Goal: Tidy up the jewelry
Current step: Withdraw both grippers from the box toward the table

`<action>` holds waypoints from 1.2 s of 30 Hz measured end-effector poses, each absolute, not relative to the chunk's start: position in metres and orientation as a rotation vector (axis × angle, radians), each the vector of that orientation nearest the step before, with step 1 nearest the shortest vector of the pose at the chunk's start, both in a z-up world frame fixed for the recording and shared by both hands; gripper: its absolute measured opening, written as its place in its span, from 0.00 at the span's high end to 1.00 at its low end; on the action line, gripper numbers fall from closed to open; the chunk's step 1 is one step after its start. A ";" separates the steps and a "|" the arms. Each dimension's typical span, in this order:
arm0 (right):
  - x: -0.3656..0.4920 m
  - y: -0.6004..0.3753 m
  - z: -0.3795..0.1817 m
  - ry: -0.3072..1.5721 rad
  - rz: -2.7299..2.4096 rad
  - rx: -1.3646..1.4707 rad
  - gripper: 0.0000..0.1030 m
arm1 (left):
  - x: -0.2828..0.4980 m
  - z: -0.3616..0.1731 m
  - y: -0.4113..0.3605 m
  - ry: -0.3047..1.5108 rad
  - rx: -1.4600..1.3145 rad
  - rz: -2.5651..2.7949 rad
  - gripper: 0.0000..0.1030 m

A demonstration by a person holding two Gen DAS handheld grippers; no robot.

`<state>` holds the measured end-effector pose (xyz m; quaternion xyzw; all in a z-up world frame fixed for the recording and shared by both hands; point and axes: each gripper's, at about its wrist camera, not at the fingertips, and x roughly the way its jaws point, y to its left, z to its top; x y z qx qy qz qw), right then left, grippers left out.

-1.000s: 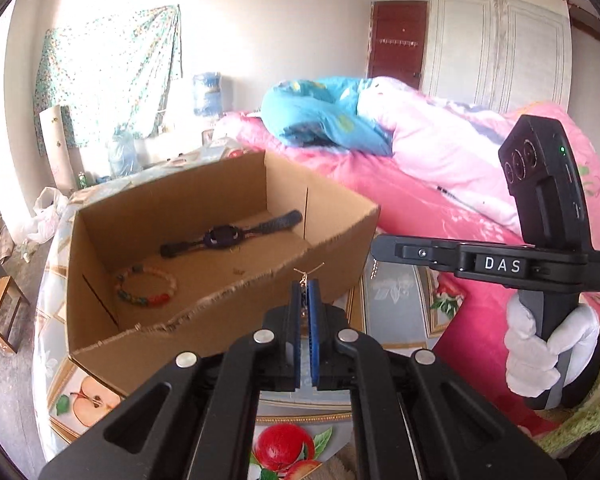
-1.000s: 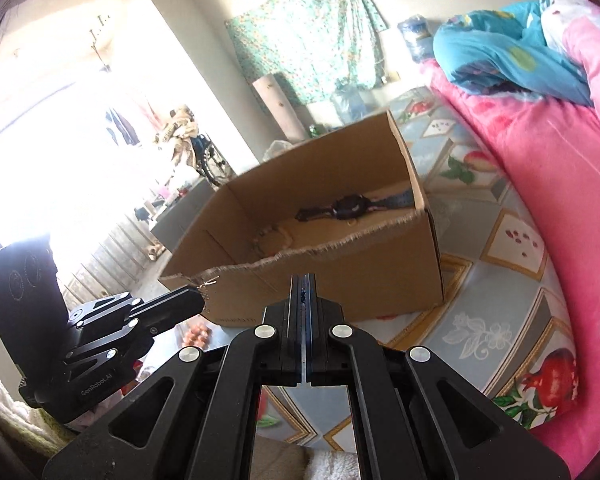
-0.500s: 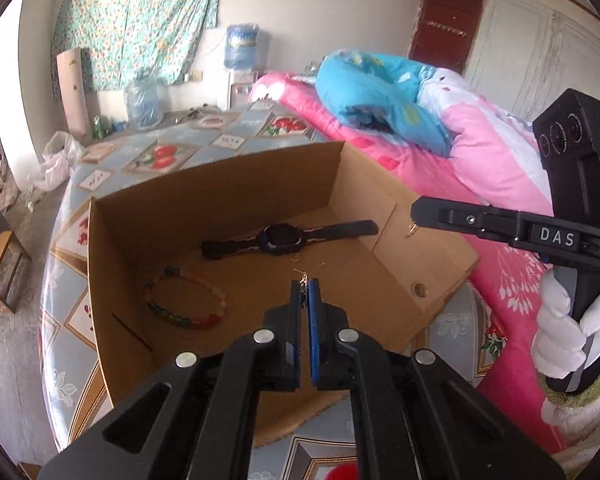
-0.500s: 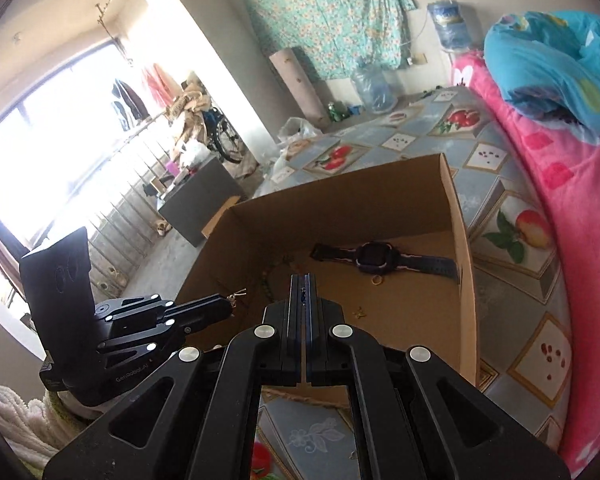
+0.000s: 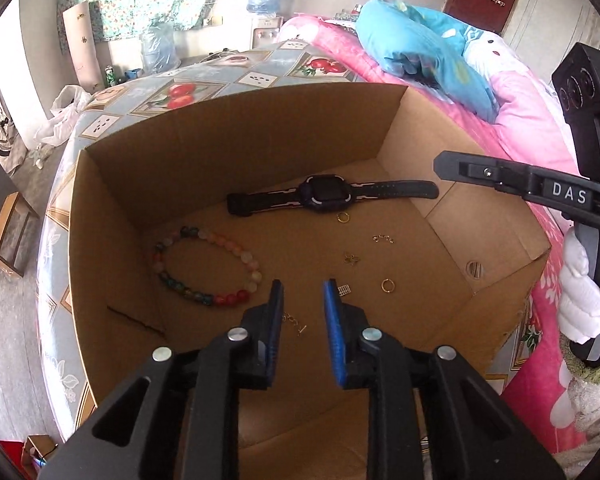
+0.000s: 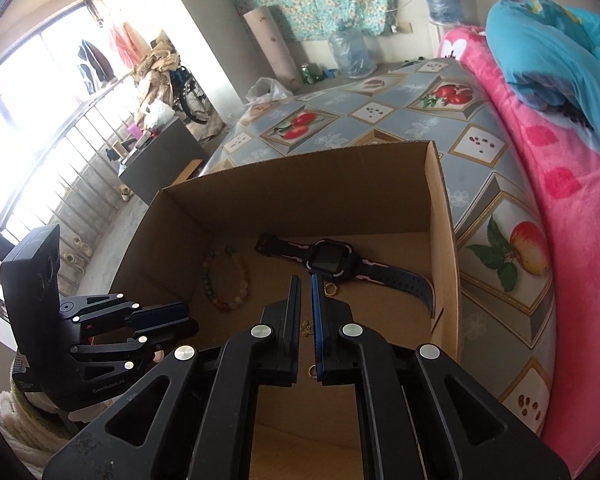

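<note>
Directly below the opening left hand-held gripper (image 5: 302,294), nothing pinched: small gold earring (image 5: 294,322) on the cardboard box (image 5: 236,148) floor, lying crosswise. Right hand-held gripper (image 6: 306,300) parting narrowly, empty, farther off.

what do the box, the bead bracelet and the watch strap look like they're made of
Box: brown corrugated cardboard, matte, with creased flaps and a ragged torn edge.
Bead bracelet: round beads in pink, white, red and blue-green, some translucent; probably glass or polished stone, possibly plastic.
Watch strap: dark, dull and textured, lying flat and flexible, so likely rubber or silicone.
</note>
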<state>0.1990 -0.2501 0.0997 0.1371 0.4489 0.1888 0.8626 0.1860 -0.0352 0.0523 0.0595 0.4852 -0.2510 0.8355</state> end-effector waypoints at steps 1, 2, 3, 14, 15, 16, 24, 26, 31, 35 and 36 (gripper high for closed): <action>0.199 -0.251 0.100 0.939 0.395 0.294 0.93 | 0.186 0.053 -0.034 1.022 0.122 -0.531 0.80; 0.197 -0.253 0.101 0.935 0.394 0.301 0.92 | 0.185 0.055 -0.033 1.013 0.119 -0.527 0.80; 0.195 -0.254 0.103 0.931 0.391 0.305 0.91 | 0.184 0.057 -0.032 0.998 0.119 -0.522 0.80; 0.124 -0.286 0.154 0.668 0.375 0.373 0.84 | 0.119 0.115 0.005 0.631 0.013 -0.516 0.62; 0.113 -0.289 0.158 0.638 0.367 0.377 0.83 | 0.110 0.120 0.011 0.590 -0.005 -0.508 0.62; 0.101 -0.292 0.161 0.609 0.362 0.380 0.83 | 0.102 0.125 0.018 0.559 -0.023 -0.500 0.59; 0.039 -0.305 0.140 0.609 0.314 0.417 0.75 | 0.046 0.122 0.076 0.544 -0.098 -0.438 0.48; 0.033 -0.305 0.123 0.668 0.308 0.442 0.73 | 0.035 0.112 0.082 0.599 -0.100 -0.460 0.44; 0.031 -0.285 0.063 0.852 0.277 0.449 0.73 | 0.029 0.060 0.071 0.793 -0.146 -0.480 0.38; 0.029 -0.264 0.041 0.927 0.278 0.428 0.73 | 0.036 0.027 0.057 0.860 -0.107 -0.417 0.38; 0.029 -0.261 0.040 0.930 0.289 0.434 0.73 | 0.040 0.020 0.055 0.879 -0.092 -0.409 0.38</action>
